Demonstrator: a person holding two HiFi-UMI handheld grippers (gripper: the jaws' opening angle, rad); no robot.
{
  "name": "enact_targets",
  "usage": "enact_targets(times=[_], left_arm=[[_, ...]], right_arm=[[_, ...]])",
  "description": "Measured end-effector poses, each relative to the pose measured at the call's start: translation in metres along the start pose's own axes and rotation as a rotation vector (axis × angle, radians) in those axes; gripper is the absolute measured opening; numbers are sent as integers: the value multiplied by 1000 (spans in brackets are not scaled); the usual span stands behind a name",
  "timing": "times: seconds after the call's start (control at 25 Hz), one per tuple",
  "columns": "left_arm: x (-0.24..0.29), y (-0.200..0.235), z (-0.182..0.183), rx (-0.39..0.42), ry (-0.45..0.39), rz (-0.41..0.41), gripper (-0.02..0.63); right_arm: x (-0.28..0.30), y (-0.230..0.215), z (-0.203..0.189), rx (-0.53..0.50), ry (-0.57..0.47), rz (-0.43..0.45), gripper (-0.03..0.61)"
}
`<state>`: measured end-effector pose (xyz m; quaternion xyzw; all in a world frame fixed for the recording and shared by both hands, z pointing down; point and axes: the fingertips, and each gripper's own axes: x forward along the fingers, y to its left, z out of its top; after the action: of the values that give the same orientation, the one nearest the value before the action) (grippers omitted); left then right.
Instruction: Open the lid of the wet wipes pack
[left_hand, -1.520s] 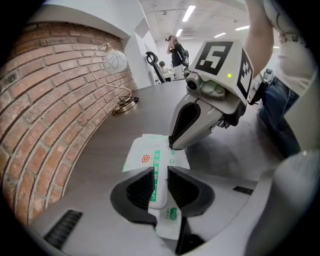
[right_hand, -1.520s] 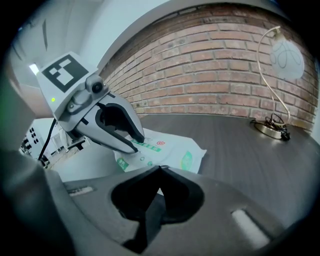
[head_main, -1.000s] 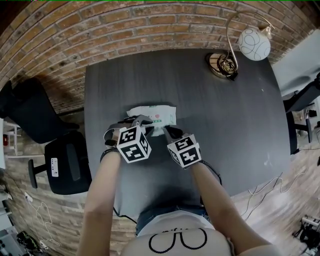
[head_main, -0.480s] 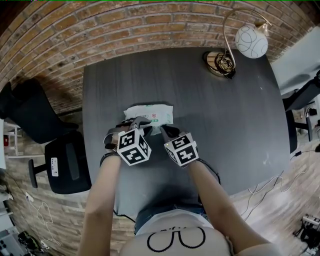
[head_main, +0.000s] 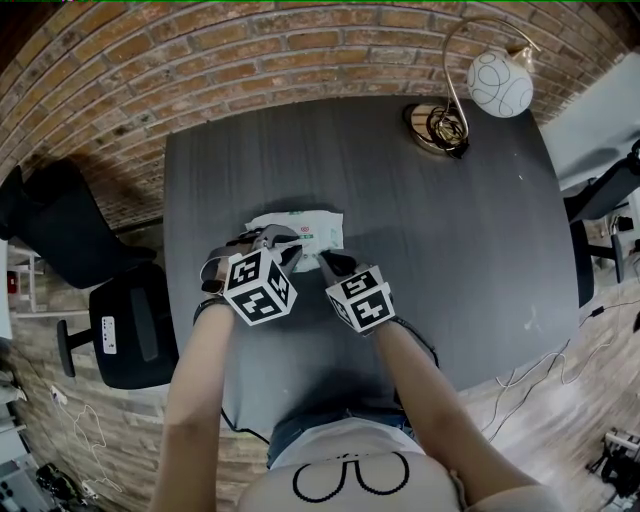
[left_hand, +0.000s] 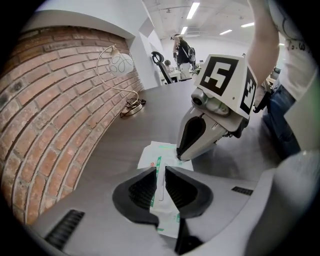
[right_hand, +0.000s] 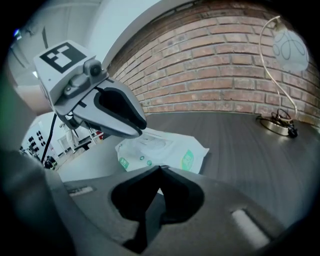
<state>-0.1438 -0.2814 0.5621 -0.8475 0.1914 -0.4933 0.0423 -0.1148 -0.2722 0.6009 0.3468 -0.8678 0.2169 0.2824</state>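
Observation:
The white wet wipes pack (head_main: 312, 224) with green print lies flat on the dark table (head_main: 450, 230), just beyond both grippers. My left gripper (head_main: 283, 243) stands over its near left part. In the left gripper view the jaws (left_hand: 159, 175) are closed to a narrow slit, and the pack's white film (left_hand: 161, 150) with the lid outline fills that slit. My right gripper (head_main: 322, 260) is shut, its tips (right_hand: 160, 169) meeting at the pack's near edge (right_hand: 165, 147). Seen from the left gripper, the right gripper (left_hand: 178, 156) touches the pack's corner. Whether it pinches film is hidden.
A brass desk lamp with a white globe (head_main: 500, 82) stands at the table's far right corner. A black office chair (head_main: 130, 335) sits left of the table. A brick wall runs behind the table. The person's body is at the near edge.
Both grippers and the pack keep their places. Only the head view has shifted slightly.

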Motion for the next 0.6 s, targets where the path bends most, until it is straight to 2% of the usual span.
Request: enact_targets(times=[0.6], left_arm=[[4,51,5,-29,-37,85,49]], right_arm=[[-1,-1,0,18,0,14,0]])
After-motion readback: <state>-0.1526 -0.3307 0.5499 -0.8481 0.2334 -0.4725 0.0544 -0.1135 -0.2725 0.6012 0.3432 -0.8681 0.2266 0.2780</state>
